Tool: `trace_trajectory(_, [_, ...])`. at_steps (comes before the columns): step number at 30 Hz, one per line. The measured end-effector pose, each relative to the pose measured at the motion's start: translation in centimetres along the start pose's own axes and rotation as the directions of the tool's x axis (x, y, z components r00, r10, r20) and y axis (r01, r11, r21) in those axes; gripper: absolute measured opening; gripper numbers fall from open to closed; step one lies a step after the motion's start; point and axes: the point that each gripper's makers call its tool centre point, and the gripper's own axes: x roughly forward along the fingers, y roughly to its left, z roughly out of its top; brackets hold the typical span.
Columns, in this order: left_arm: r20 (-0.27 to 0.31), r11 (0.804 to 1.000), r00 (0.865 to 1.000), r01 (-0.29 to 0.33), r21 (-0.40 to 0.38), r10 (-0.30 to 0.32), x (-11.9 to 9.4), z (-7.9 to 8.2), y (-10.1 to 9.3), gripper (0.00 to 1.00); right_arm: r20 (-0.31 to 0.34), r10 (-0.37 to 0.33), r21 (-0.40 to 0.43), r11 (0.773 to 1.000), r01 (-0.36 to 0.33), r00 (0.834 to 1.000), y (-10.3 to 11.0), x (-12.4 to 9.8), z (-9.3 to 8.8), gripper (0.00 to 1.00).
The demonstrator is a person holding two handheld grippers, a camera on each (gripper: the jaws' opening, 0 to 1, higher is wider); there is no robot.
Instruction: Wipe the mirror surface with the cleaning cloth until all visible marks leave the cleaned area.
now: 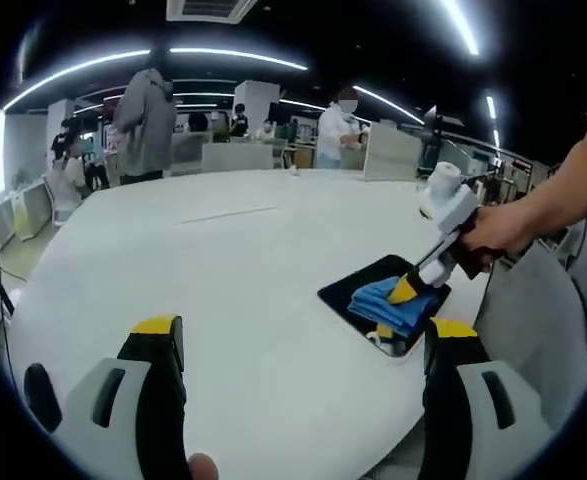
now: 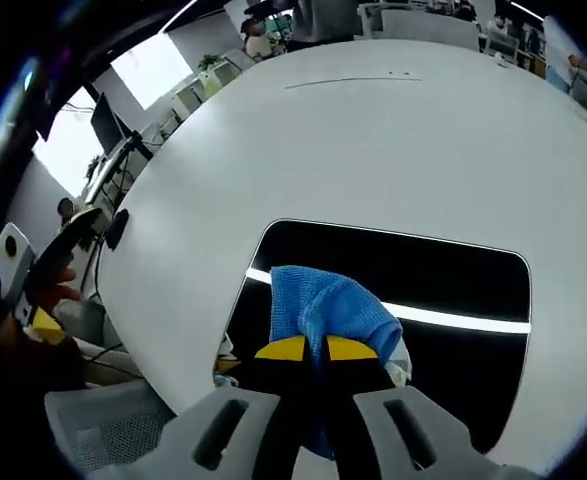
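Observation:
A dark rectangular mirror (image 2: pixel 453 285) lies flat on the white table, reflecting a bright ceiling strip. My right gripper (image 2: pixel 319 349) is shut on a blue cleaning cloth (image 2: pixel 323 305) that rests on the mirror's near left part. In the left gripper view the mirror (image 1: pixel 358 288) sits at the table's right edge with the blue cloth (image 1: pixel 391 305) on it, and the right gripper (image 1: pixel 405 292), held by a person's hand, presses down into the cloth. My left gripper (image 1: pixel 303 335) hovers above the bare table left of the mirror, jaws wide apart, nothing between them.
The large white table (image 1: pixel 223 260) stretches far away from the mirror. Several people stand among desks and chairs (image 1: pixel 235 155) beyond its far edge. A grey chair (image 2: pixel 113 420) stands below the table edge near the mirror.

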Motion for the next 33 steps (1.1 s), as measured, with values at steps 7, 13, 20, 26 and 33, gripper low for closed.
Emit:
trace_trajectory(7, [0.015,1.0,1.0,0.012,-0.026,-0.012,-0.2,0.3,-0.1,0.99,-0.018,0.002,0.001,1.0,-0.002,1.0,0.3,-0.5,-1.0,0.0])
trace_trajectory(13, [0.009,1.0,1.0,-0.018,-0.022,0.018,-0.4,0.3,0.3,0.99,-0.025,0.016,0.012,1.0,-0.016,1.0,0.4,-0.8,-1.7,0.0])
trace_trajectory(20, [0.001,1.0,1.0,-0.022,-0.015,0.022,-0.6,0.1,-0.1,0.99,-0.022,0.031,0.02,0.999,-0.03,0.999,0.7,-1.0,-2.3,0.0])
trace_trajectory(26, [-0.007,1.0,1.0,-0.017,-0.01,0.017,-0.6,-0.3,-0.5,0.99,-0.028,0.04,0.013,0.999,-0.039,0.999,1.0,-1.2,-2.9,0.0])
trace_trajectory(33, [-0.026,1.0,1.0,0.006,0.002,-0.006,-1.3,-1.6,-2.2,0.99,-0.025,0.048,0.011,0.999,-0.048,0.999,1.3,-1.3,-3.2,0.0])
